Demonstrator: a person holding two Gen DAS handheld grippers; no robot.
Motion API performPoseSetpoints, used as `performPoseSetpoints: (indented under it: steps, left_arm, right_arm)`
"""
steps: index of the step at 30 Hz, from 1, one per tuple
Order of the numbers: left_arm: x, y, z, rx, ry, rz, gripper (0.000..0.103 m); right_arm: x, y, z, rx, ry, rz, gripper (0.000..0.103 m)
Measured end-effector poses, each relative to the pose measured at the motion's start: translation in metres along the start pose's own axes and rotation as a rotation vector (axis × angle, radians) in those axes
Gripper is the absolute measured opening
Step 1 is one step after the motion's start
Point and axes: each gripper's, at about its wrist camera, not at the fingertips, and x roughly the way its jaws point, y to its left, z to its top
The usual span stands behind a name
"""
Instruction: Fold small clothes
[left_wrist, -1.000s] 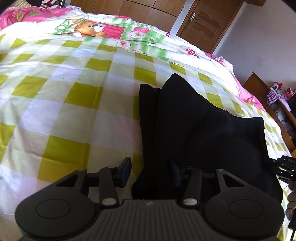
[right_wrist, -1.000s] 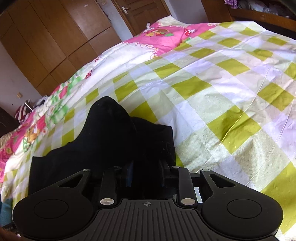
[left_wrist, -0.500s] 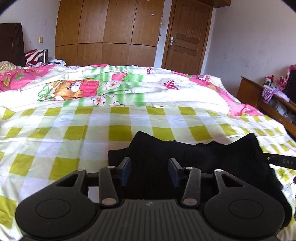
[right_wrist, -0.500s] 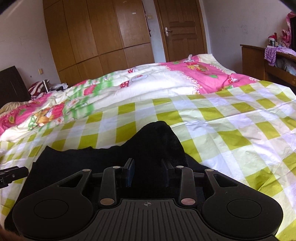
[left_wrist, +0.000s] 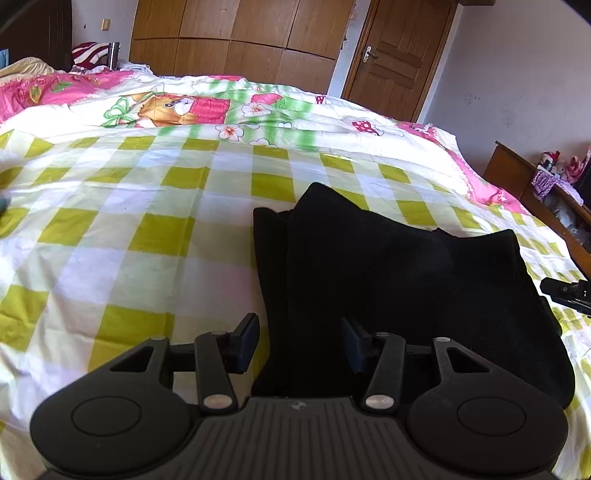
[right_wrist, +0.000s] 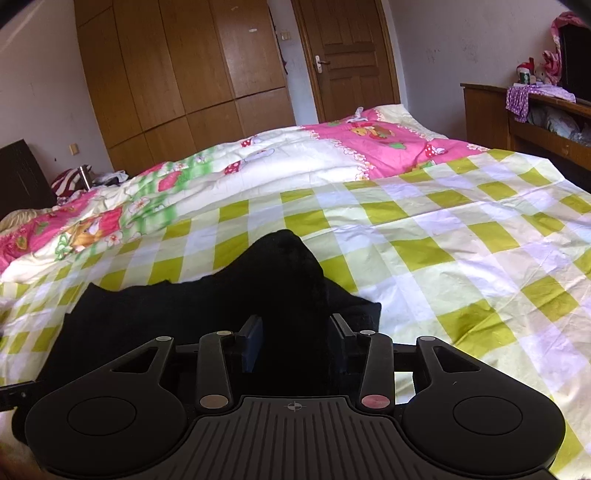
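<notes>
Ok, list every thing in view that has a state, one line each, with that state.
black garment: lying on the bed, partly folded, one layer over another.
left hand-held gripper: open, straddling the garment's near edge.
right hand-held gripper: open, garment between its fingers, not pinched.
room door: closed.
wardrobe doors: closed.
checked sheet: spread out, slightly creased.

Bright daylight across the checked sheet (left_wrist: 155, 236), washed near white in patches. Black garment (right_wrist: 207, 306) crushed to featureless shadow, folds barely legible. Strong fisheye bending of wardrobe (right_wrist: 192, 74) and door (left_wrist: 399, 59), dark vignette in corners. Focus sharp throughout.
</notes>
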Motion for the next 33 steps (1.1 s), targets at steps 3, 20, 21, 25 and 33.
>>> performPoseSetpoints:
  steps: [3, 20, 21, 25, 33]
  left_arm:
    - [0.004, 0.001, -0.017, 0.007, 0.065, 0.011, 0.06]
    - [-0.043, -0.003, -0.049, -0.042, 0.072, 0.007, 0.041]
    - [-0.05, -0.005, -0.047, -0.028, 0.054, 0.014, 0.041]
    - [-0.081, -0.019, -0.036, 0.083, -0.044, 0.058, 0.041]
    - [-0.045, -0.039, -0.022, 0.099, -0.051, 0.039, 0.045]
  right_arm:
    - [0.001, -0.002, -0.017, -0.062, 0.057, -0.031, 0.053]
    - [-0.004, -0.006, -0.025, -0.002, 0.118, -0.03, 0.021]
    - [-0.009, -0.007, -0.023, 0.013, 0.104, -0.014, 0.021]
    - [-0.025, -0.016, -0.014, 0.012, 0.029, -0.01, 0.03]
    - [-0.004, -0.018, -0.015, 0.047, 0.035, -0.013, 0.041]
